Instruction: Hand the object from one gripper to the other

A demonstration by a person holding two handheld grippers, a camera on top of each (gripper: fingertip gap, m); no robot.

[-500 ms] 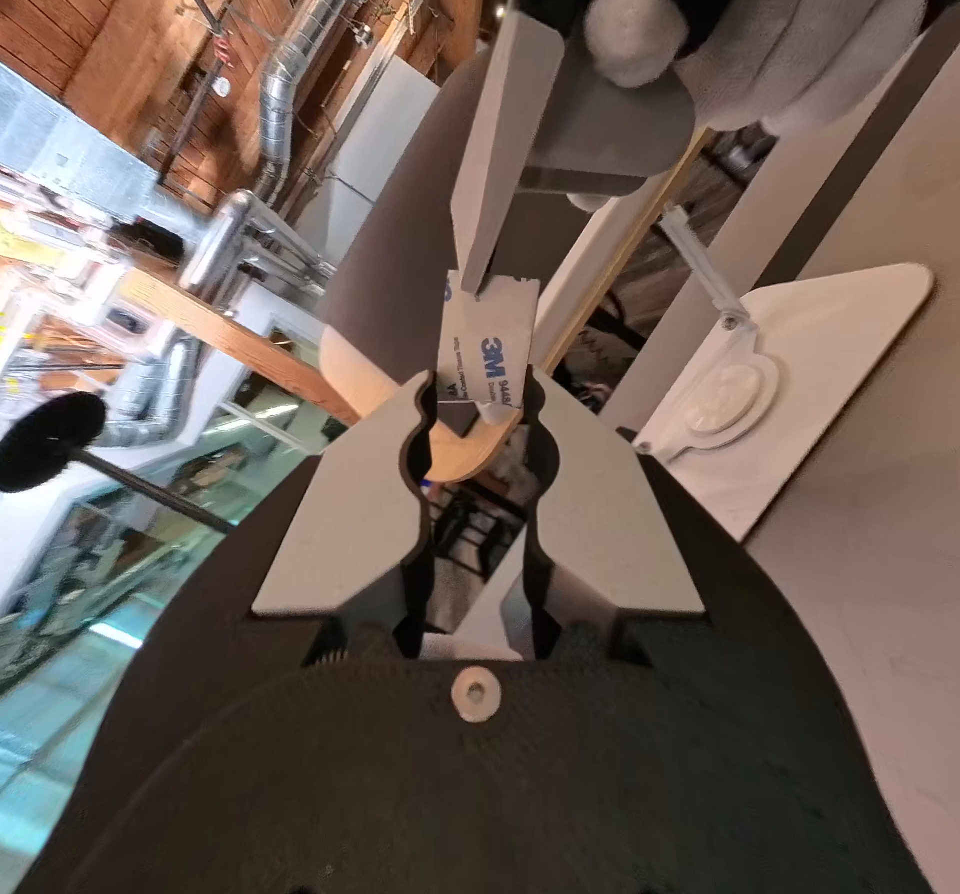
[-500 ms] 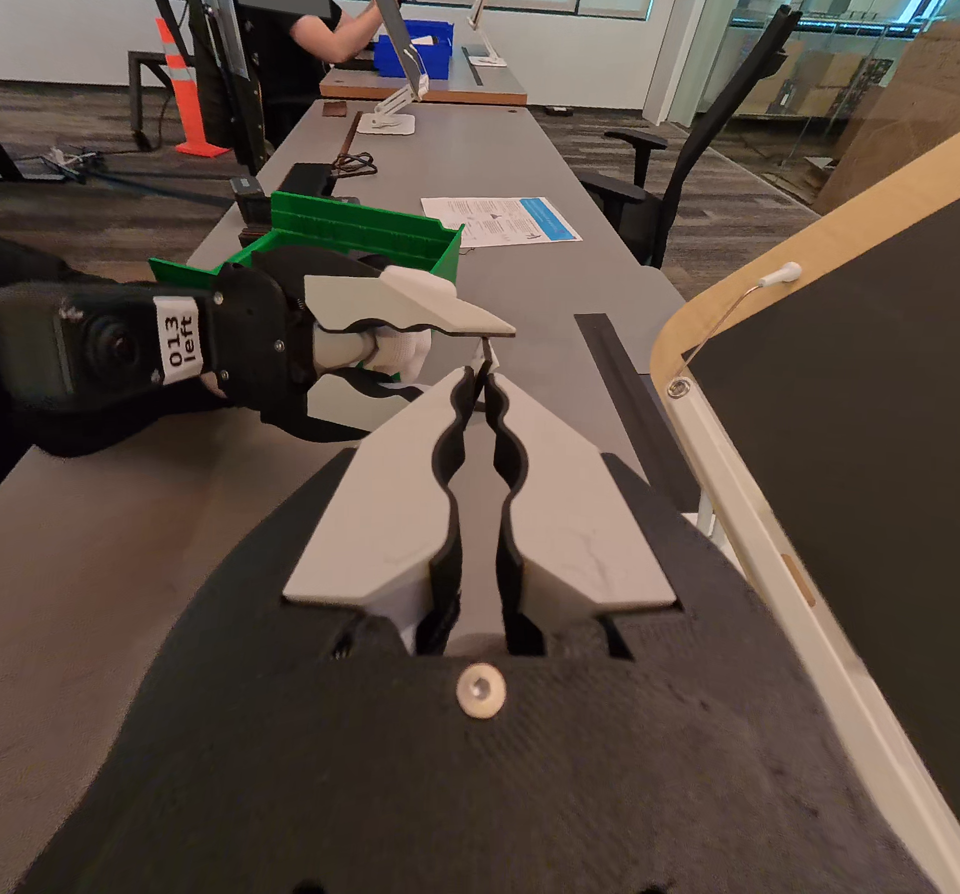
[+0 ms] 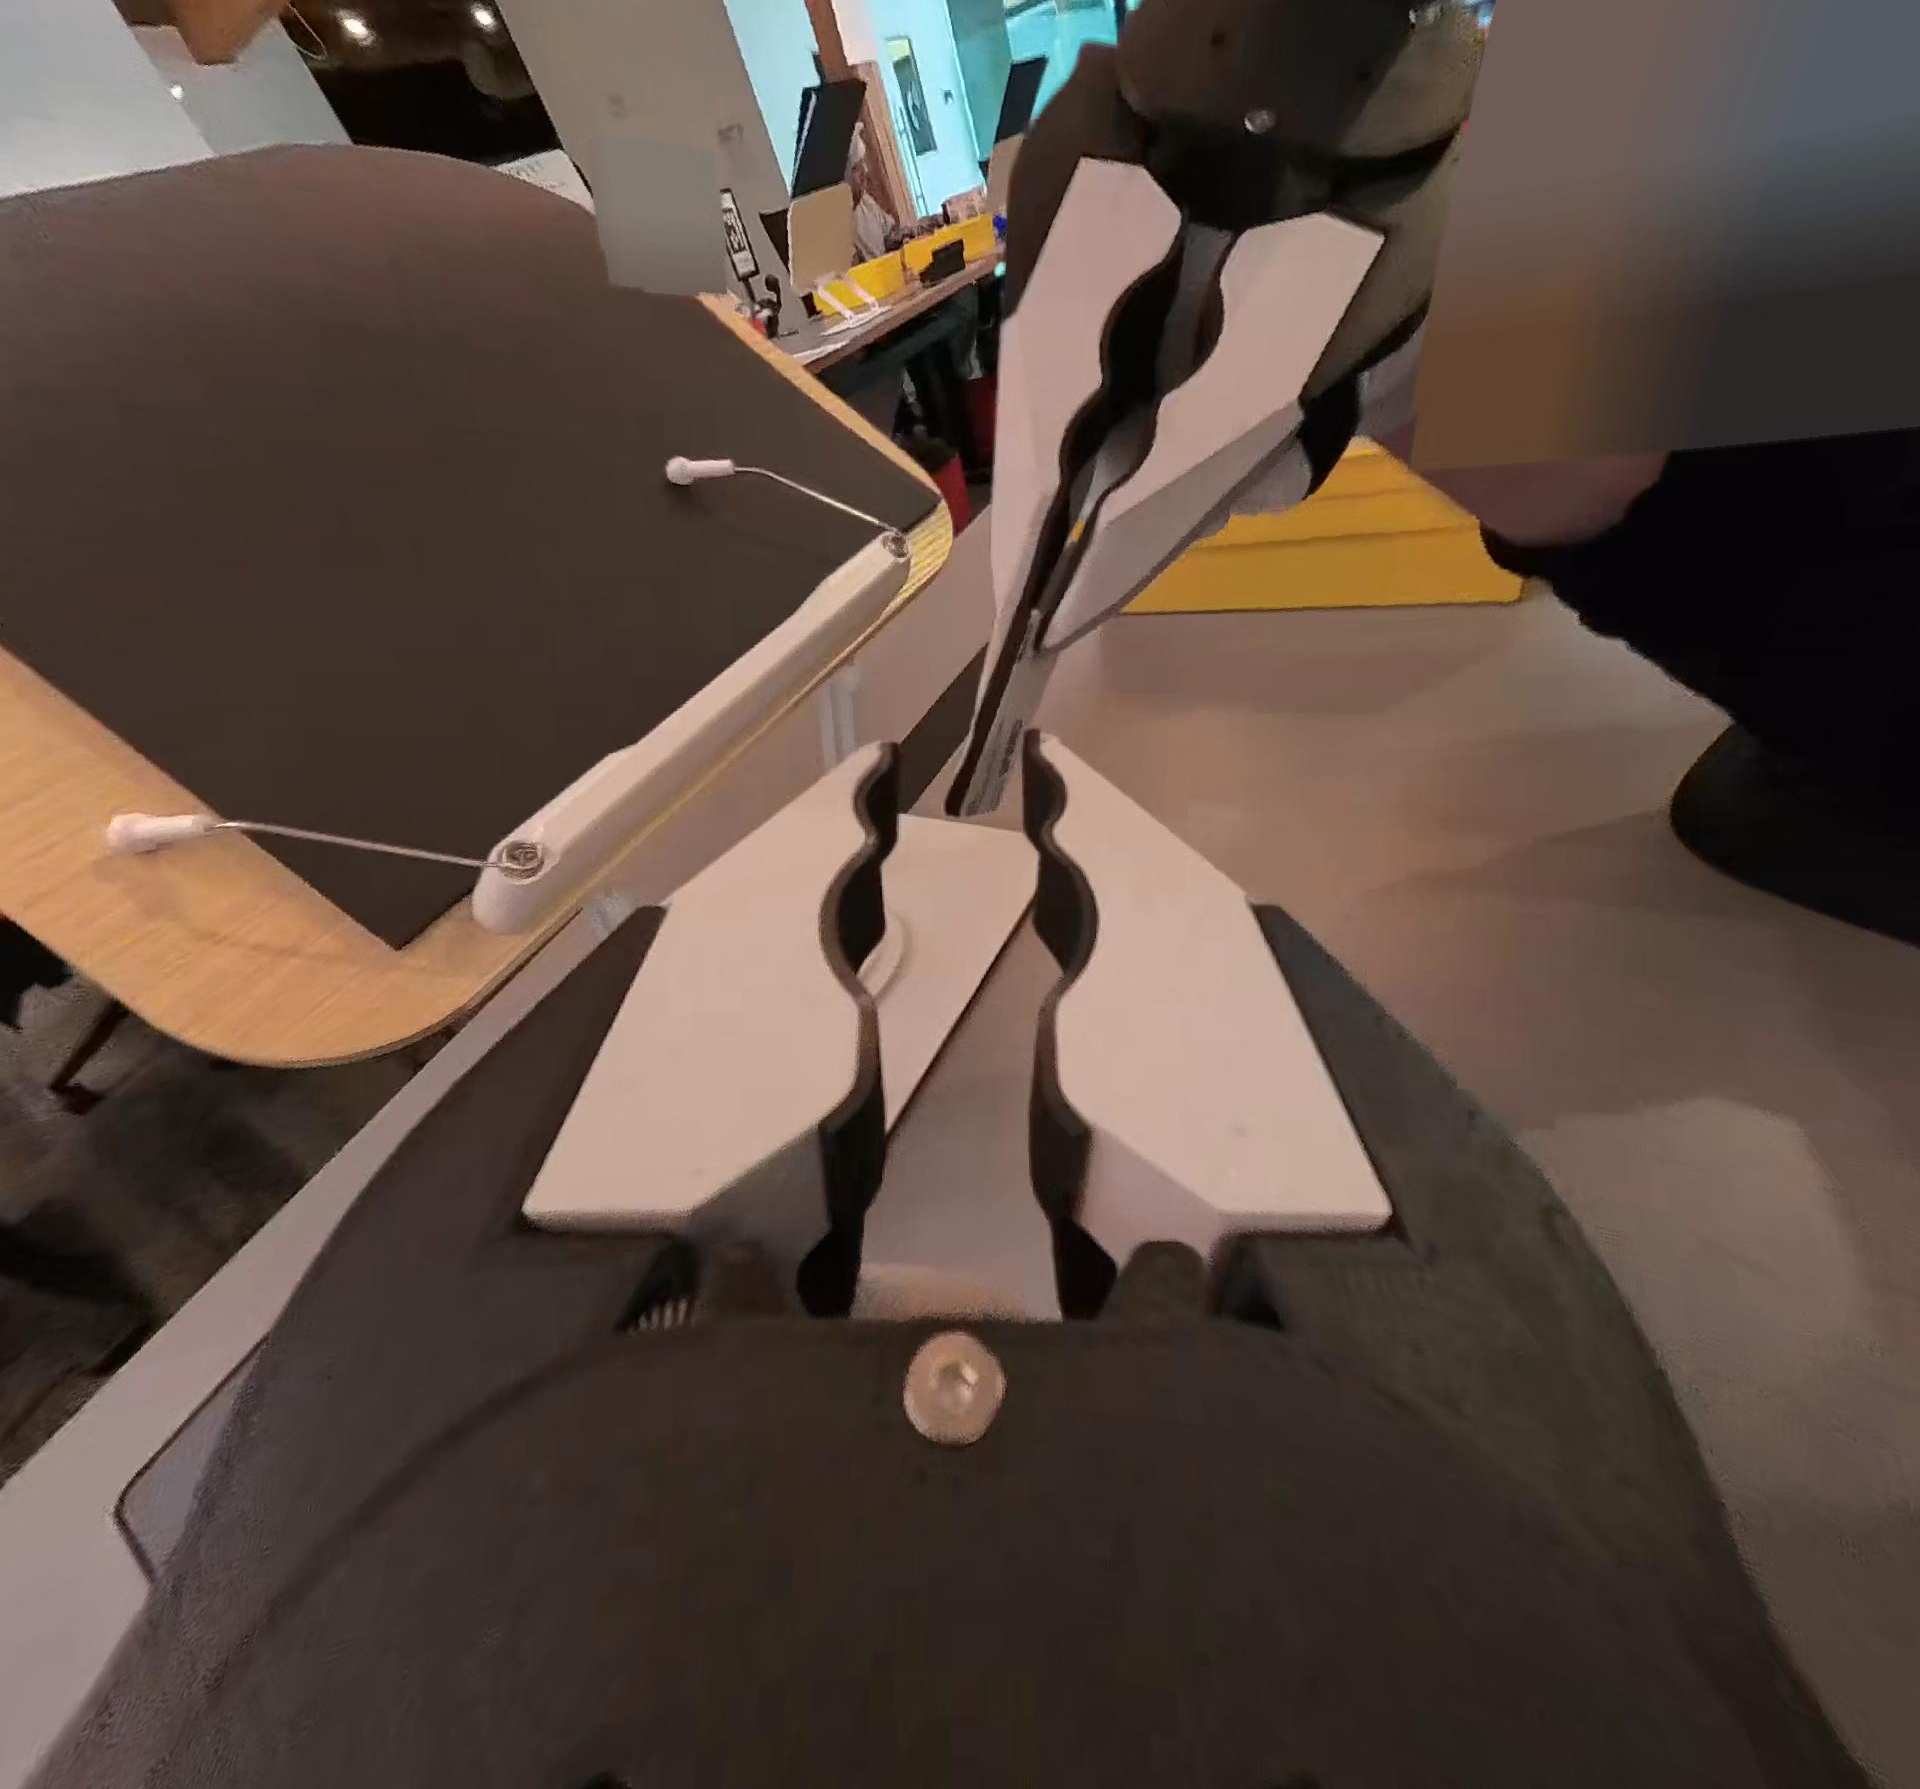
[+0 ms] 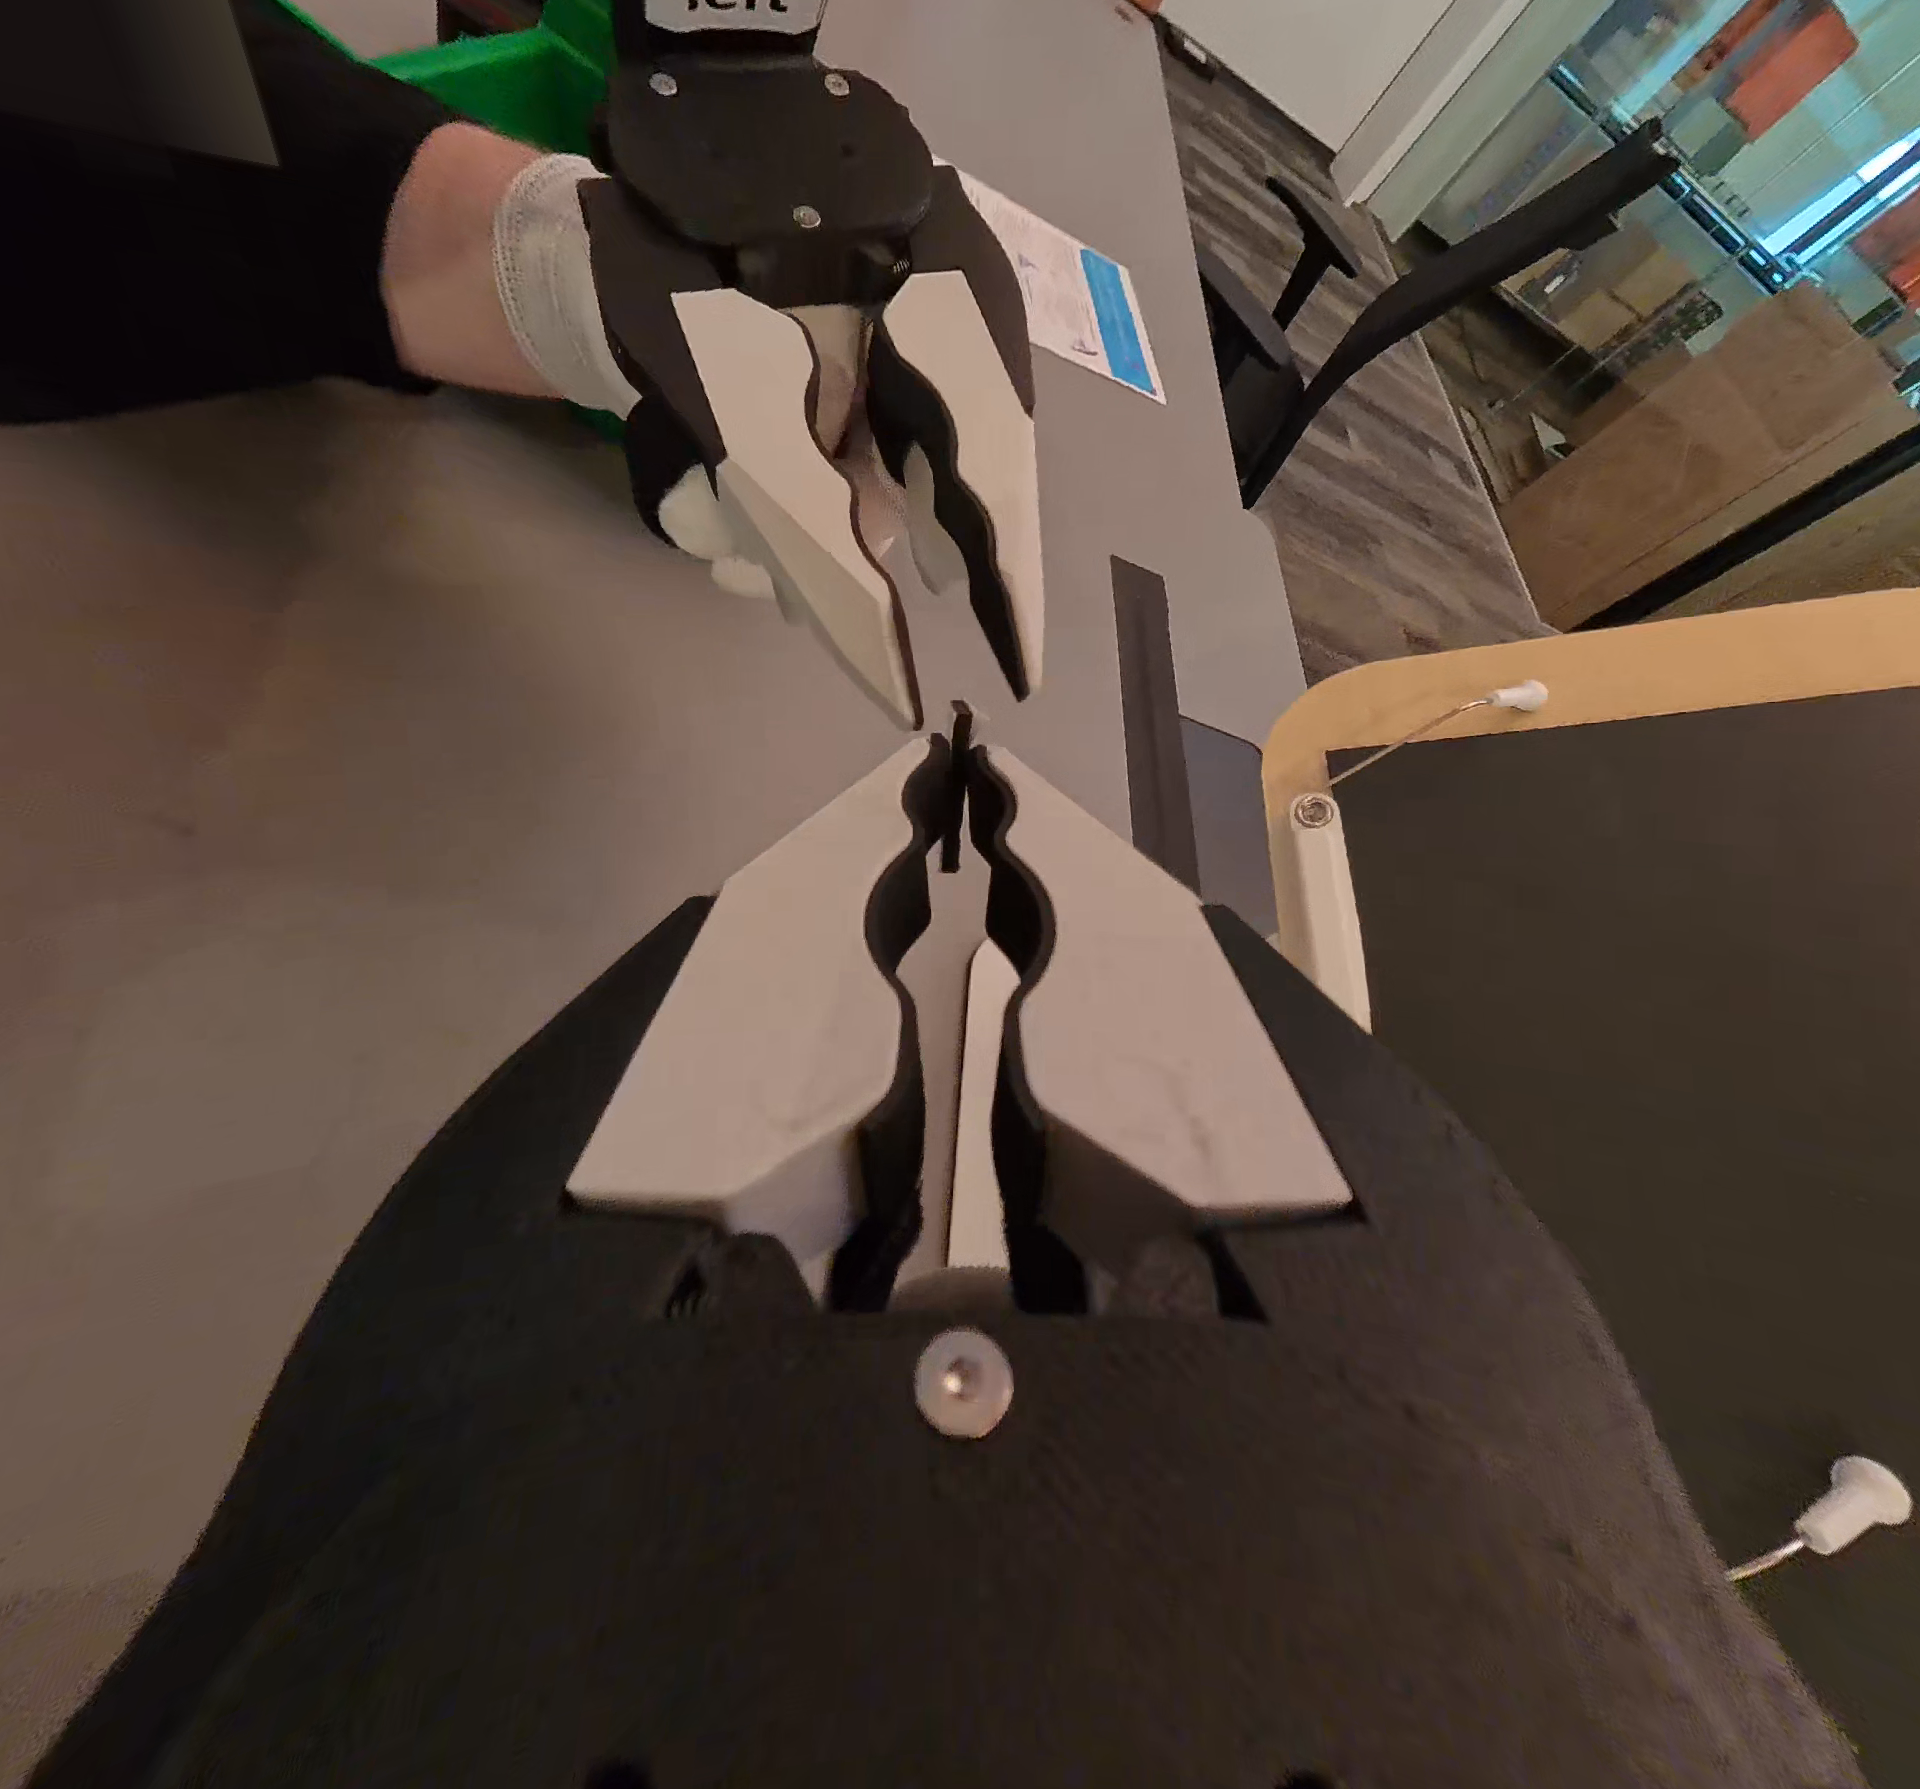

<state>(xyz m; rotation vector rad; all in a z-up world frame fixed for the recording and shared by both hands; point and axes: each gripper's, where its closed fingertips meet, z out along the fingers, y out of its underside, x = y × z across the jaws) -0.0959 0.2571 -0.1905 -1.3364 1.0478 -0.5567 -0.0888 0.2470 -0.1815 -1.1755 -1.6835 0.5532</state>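
The fingers of the right gripper (image 4: 954,752) are pinched on a thin adhesive strip (image 4: 957,783); those of the left gripper (image 4: 966,700) are spread around its free end. The transfer is judged mid-way: left closure, then right release, is required.

Green bin (image 4: 488,66), black chair (image 4: 1403,305), grey table (image 4: 312,700).
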